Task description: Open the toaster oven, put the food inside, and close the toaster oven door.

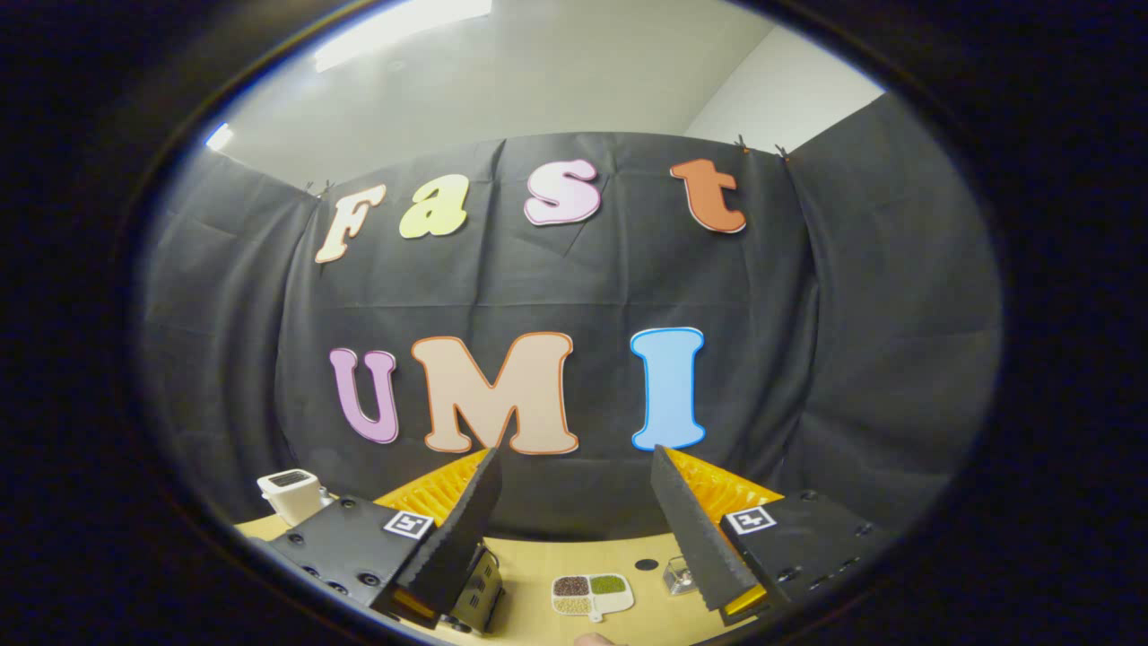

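The toaster oven (477,588) shows as a dark metal box with vent slots along its side, standing on the light wooden table (538,574). Most of it is hidden behind the left finger, so whether its door is open or closed cannot be told.

The gripper (574,475) is held wide apart, its two black foam-faced fingers (462,529) raised well above the table and angled up toward the black cloth wall. Nothing lies between them and neither pad touches anything.

The toaster oven sits low down, under and just behind the left finger, near its base. Between the fingers and below them, a small white divided dish (592,595) rests on the table, with dark, green and pale grains in its compartments. Just beside the right finger, a small clear container (678,574) stands near a dark round hole (646,564) in the tabletop. A white toaster-like appliance (289,493) stands farther off, beyond the left finger's mount, near the wall.
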